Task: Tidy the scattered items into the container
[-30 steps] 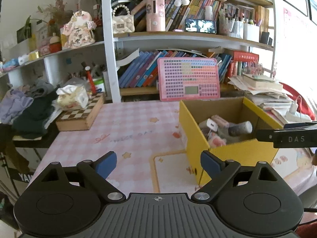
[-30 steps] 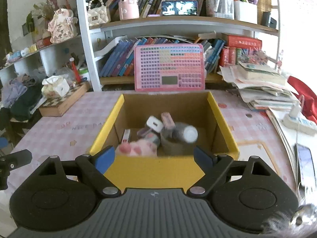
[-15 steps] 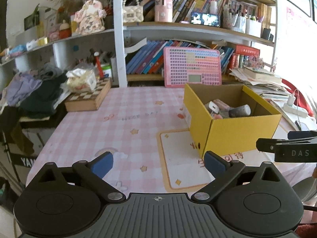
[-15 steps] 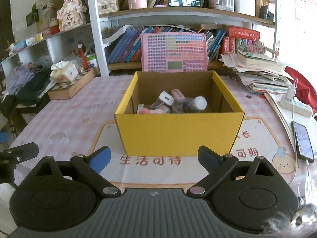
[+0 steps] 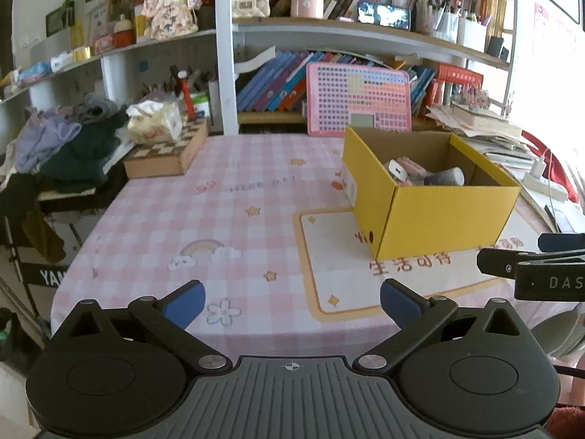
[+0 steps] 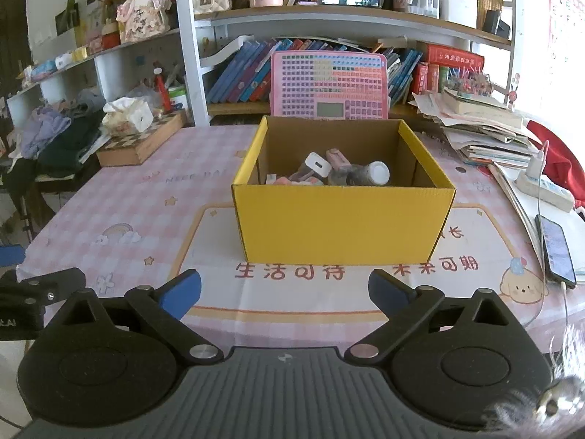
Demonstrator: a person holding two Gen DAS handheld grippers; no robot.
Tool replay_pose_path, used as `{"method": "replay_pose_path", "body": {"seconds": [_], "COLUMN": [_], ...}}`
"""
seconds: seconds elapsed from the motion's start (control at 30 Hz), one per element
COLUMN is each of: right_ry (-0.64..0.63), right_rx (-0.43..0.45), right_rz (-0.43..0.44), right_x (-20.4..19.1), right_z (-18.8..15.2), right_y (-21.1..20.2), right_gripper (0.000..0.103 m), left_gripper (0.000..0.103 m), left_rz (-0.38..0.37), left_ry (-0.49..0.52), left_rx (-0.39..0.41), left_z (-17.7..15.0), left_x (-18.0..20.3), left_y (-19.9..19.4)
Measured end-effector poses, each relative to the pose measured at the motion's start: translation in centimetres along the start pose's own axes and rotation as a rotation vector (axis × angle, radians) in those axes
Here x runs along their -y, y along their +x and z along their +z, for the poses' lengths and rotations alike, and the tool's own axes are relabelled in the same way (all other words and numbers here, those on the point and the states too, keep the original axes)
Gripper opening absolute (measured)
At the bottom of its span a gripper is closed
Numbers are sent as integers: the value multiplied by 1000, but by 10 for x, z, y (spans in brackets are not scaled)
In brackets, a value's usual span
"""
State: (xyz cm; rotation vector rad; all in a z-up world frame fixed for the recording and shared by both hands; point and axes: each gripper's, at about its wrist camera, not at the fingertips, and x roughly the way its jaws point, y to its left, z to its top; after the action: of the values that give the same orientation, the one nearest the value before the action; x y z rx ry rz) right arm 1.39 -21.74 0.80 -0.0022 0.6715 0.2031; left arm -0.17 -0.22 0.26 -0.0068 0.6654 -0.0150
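Left gripper: jaws opening, near full spread, nothing between fingers. Right gripper: jaws opening, wide, nothing between fingers. Box: yellow, on tablecloth; straight ahead of right fingers, ahead and right of left fingers, clear of both. Items inside box: charger, bottle, pink pieces. Phone right of right fingers.

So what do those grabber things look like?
Both the left gripper and the right gripper are black plastic. Each has a ribbed grey body, two round discs, silver pivot screws, and two angled arms ending in blue pads. White letters are printed on the side of each.
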Motion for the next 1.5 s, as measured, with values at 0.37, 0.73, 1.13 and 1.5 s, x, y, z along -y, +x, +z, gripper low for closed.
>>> {"method": "replay_pose_path", "body": {"seconds": [0.37, 0.73, 1.13, 1.5], "right_ry": [-17, -14, -15, -14], "right_rx": [-59, -78, -110, -115], "right_rz": [14, 8, -1, 1], "right_x": [-9, -13, -15, -14], "right_z": [-8, -8, -10, -10], "right_y": [5, 7, 12, 14], "right_gripper": [100, 100, 100, 100], "left_gripper": [103, 103, 103, 103], "left_rz": [-28, -32, -34, -30], "left_ry": [-26, -4, 4, 8], "left_rx": [-34, -64, -84, -101], "left_z": [-6, -6, -6, -7], "left_x": [-8, -9, -10, -8], "left_y": [0, 5, 11, 14]}}
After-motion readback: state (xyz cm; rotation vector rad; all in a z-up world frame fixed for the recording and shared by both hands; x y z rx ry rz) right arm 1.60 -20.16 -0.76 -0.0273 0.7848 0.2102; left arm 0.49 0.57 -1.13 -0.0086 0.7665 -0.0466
